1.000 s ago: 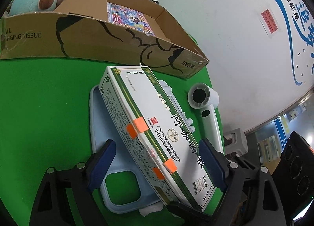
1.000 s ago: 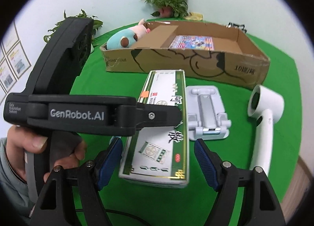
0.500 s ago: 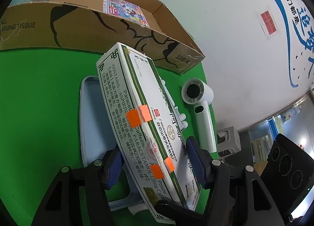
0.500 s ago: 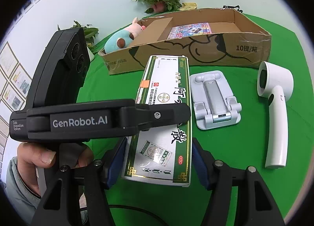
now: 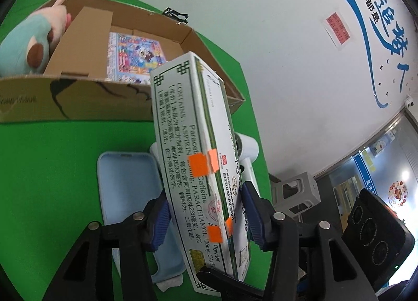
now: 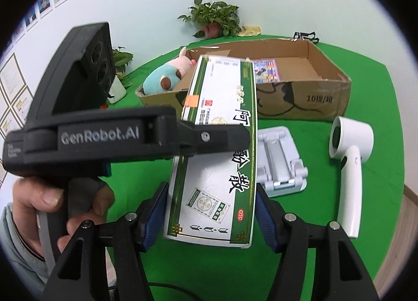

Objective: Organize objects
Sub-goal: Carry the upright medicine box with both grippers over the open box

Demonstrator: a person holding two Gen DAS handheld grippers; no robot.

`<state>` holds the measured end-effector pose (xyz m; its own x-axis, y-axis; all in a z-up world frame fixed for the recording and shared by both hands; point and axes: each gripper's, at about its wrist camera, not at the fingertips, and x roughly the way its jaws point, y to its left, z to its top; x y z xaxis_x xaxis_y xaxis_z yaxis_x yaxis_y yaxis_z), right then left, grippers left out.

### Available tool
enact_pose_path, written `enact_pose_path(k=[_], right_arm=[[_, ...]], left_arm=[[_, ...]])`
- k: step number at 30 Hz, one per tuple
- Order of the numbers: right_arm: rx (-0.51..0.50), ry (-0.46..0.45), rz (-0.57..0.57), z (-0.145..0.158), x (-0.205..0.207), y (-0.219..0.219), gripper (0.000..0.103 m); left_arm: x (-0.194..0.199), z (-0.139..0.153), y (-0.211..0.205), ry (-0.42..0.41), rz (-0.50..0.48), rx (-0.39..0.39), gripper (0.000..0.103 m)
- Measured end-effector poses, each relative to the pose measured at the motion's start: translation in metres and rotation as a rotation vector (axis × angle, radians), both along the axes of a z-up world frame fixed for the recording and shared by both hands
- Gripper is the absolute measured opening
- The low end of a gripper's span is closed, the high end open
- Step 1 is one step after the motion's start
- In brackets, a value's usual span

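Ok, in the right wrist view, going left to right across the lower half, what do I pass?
Hand on the left gripper's handle → medicine box → white phone stand → white handheld fan.

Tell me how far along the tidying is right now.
Done: a plush toy and a colourful booklet already sit in the cardboard box. In hand: both the left gripper and right gripper grip the medicine box, tilted up off the table, the left jaws closing on it. Left: the hair dryer, phone stand and light blue tray lie on the green table.
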<state>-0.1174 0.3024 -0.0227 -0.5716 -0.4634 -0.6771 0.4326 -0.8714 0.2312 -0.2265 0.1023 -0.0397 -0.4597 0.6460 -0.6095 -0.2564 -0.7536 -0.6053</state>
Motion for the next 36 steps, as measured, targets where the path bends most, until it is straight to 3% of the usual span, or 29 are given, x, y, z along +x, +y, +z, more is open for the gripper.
enact_pose_path(k=[17, 27, 36], right_arm=[[-0.008, 0.113, -0.022, 0.047, -0.047, 0.020, 0.061], [0.002, 0.143, 0.008, 0.063, -0.095, 0.018, 0.061], [-0.028, 0.107, 0.027, 0.065, -0.148, 0.020, 0.061]], left_arm=[[-0.045, 0.086, 0.023, 0.125, -0.066, -0.009, 0.042], [-0.089, 0.098, 0.018, 0.147, -0.032, 0.003, 0.042], [-0.140, 0.097, 0.019, 0.122, -0.010, -0.012, 0.042]])
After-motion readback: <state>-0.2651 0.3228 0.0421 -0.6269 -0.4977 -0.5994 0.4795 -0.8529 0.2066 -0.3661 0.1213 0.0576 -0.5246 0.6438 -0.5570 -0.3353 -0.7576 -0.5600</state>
